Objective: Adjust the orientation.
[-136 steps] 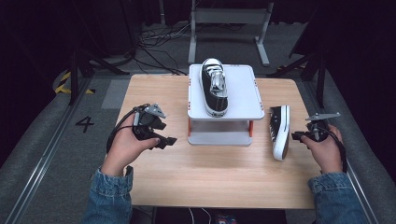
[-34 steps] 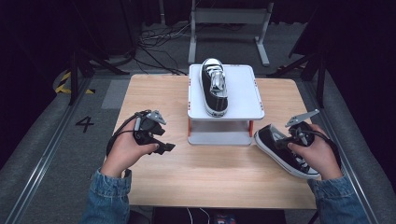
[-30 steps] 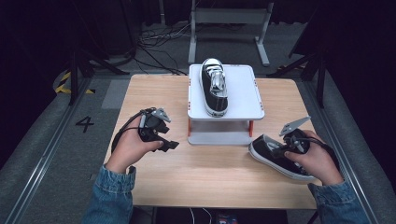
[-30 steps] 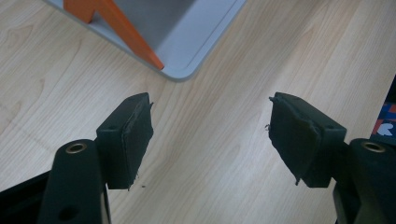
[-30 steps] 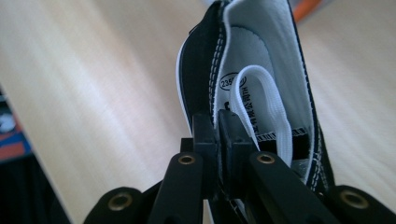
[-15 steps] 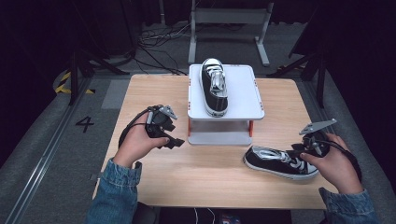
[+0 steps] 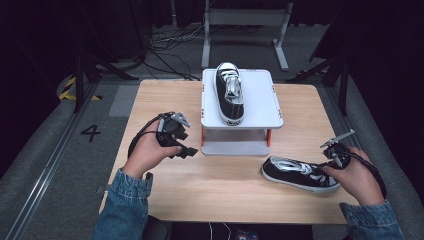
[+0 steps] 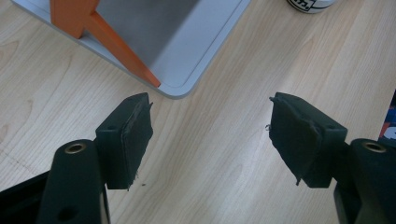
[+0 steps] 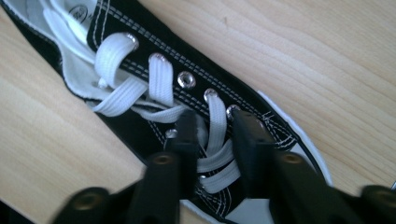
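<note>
Right gripper (image 9: 212, 135) has just been narrowing, jaws now pinching the white laces over the black sneaker (image 7: 299, 173), which lies flat near the table's (image 7: 165, 95) right edge, white-soled. Left gripper (image 8: 210, 135) hangs spread, nothing between.

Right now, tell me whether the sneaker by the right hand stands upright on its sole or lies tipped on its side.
Upright: the sneaker rests on its sole on the table, its white laces and open top facing up in the high view and the right gripper view.

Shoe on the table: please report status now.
Right tool jaws closing over laces of shoe, grip unclear. Left tool open, empty, near stand. Second shoe on stand. Nothing in the way.
</note>
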The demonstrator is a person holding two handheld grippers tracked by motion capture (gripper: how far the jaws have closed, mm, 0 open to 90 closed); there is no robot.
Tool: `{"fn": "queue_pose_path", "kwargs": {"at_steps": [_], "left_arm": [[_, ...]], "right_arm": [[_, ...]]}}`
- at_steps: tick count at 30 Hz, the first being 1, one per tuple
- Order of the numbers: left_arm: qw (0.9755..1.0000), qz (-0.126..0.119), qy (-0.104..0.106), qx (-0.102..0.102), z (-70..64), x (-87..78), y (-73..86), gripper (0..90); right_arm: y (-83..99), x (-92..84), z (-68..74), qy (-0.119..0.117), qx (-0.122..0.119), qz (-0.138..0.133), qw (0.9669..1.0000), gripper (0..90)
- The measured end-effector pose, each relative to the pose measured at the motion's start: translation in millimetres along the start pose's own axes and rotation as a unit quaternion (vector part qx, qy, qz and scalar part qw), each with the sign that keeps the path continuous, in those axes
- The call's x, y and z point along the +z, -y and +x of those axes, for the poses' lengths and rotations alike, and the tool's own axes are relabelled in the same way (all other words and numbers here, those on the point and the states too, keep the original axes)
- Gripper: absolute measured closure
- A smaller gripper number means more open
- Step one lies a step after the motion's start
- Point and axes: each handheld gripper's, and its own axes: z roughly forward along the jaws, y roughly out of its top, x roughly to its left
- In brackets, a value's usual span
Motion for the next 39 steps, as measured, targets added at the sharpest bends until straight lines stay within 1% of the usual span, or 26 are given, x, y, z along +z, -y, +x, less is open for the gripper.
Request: {"fn": "queue_pose_path", "kwargs": {"at_steps": [2, 5, 6, 9, 11, 12, 13, 14, 15, 16, 17, 18, 19, 20, 21, 22, 23, 24, 25, 27, 29, 31, 33, 36, 37, 39], "left_arm": [[1.0, 0.0, -0.001, -0.004, 0.2, -0.7, 0.9, 30.6], [1.0, -0.001, -0.002, -0.003, 0.2, -0.7, 2.8, 30.7], [1.0, 0.001, -0.002, -0.004, -0.1, -1.2, 3.6, 30.7], [0.9999, -0.001, -0.007, -0.009, -0.2, -3.0, 7.7, 30.8], [0.9998, -0.001, -0.01, -0.015, -0.2, -4.9, 11.6, 30.8], [0.9998, 0.0, -0.011, -0.015, 0.1, -5.5, 12.9, 30.9], [0.9998, 0.001, -0.013, -0.018, 0.1, -6.6, 15.3, 31.0], [0.9997, 0.0, -0.015, -0.019, 0.1, -7.5, 17.2, 31.0], [0.9996, 0.0, -0.015, -0.023, -0.4, -8.5, 19.0, 31.0], [0.9996, 0.0, -0.017, -0.024, -0.7, -9.8, 20.3, 31.1], [0.9995, -0.001, -0.018, -0.025, -1.0, -11.0, 21.5, 31.1], [0.9995, -0.001, -0.019, -0.026, -1.2, -12.5, 22.7, 31.1], [0.9995, -0.001, -0.019, -0.026, -1.2, -12.5, 22.7, 31.1], [0.9995, -0.001, -0.019, -0.026, -1.2, -13.2, 23.6, 31.1], [0.9994, -0.001, -0.02, -0.028, -1.0, -13.4, 24.3, 31.1], [0.9994, -0.001, -0.02, -0.028, -1.0, -13.4, 24.3, 31.1], [0.9994, -0.002, -0.022, -0.027, -1.0, -12.9, 24.4, 31.0], [0.9994, 0.0, -0.022, -0.026, -1.1, -12.5, 24.1, 31.0], [0.9995, 0.001, -0.018, -0.027, -2.0, -11.5, 23.3, 31.0], [0.9996, 0.0, -0.017, -0.024, -3.0, -10.3, 22.5, 30.9], [0.9996, 0.002, -0.014, -0.022, -3.8, -10.1, 22.0, 30.8], [0.9996, 0.002, -0.017, -0.023, -3.2, -10.1, 22.6, 30.6], [0.9995, 0.002, -0.018, -0.026, -2.3, -10.5, 23.4, 30.6], [0.9995, 0.003, -0.018, -0.026, -1.7, -10.3, 24.4, 30.6], [0.9995, 0.005, -0.018, -0.026, -1.6, -10.1, 24.5, 30.6], [0.9995, 0.007, -0.018, -0.027, -1.8, -9.3, 24.5, 30.5]], "right_arm": [[-1.6, 2.0, 1.5, 0.003, -0.006, 0.016, 0.9998, 84.4], [-5.2, 0.8, 4.3, 0.014, -0.021, 0.027, 0.9993, 88.5], [-6.4, -1.8, 5.0, 0.022, -0.027, 0.023, 0.9991, 89.0], [-11.8, -7.3, 6.3, 0.055, -0.034, -0.003, 0.9979, 89.5], [-20.8, -4.7, 8.2, 0.092, -0.043, -0.02, 0.9946, 89.6], [-25.4, -2.6, 8.4, 0.106, -0.05, -0.033, 0.9926, 89.6], [-28.9, -0.7, 8.2, 0.112, -0.057, -0.043, 0.9911, 90.0], [-34.0, 2.1, 7.2, 0.129, -0.064, -0.06, 0.9877, 90.0], [-37.4, 5.8, 6.1, 0.134, -0.074, -0.071, 0.9857, 89.8], [-39.9, 9.4, 5.8, 0.133, -0.083, -0.077, 0.9847, 88.4], [-41.4, 12.4, 5.6, 0.124, -0.091, -0.08, 0.9848, 88.6], [-41.9, 11.3, 6.1, 0.118, -0.088, -0.086, 0.9854, 83.7], [-41.9, 11.3, 6.1, 0.118, -0.088, -0.086, 0.9854, 83.7], [-41.4, 5.5, 6.8, 0.109, -0.075, -0.105, 0.9857, 79.4], [-39.8, -7.6, 10.5, 0.093, -0.066, -0.126, 0.9854, 73.4], [-39.8, -7.6, 10.5, 0.093, -0.066, -0.126, 0.9854, 73.4], [-38.9, -16.2, 17.9, 0.058, -0.069, -0.145, 0.9854, 67.0], [-39.2, -18.3, 25.4, 0.017, -0.074, -0.148, 0.9861, 62.7], [-39.9, -17.6, 30.9, -0.008, -0.082, -0.143, 0.9863, 60.1], [-43.1, -12.9, 47.4, -0.045, -0.12, -0.134, 0.9827, 55.8], [-46.8, -7.4, 60.7, -0.07, -0.14, -0.123, 0.98, 53.8], [-52.0, 1.1, 73.7, -0.083, -0.162, -0.115, 0.9766, 50.2], [-55.2, 8.8, 81.4, -0.085, -0.17, -0.102, 0.9764, 49.5], [-57.5, 18.2, 87.1, -0.088, -0.176, -0.09, 0.9762, 49.0], [-58.2, 21.5, 88.5, -0.087, -0.18, -0.086, 0.976, 50.1], [-59.3, 30.7, 94.4, -0.087, -0.198, -0.069, 0.9738, 58.2]]}}
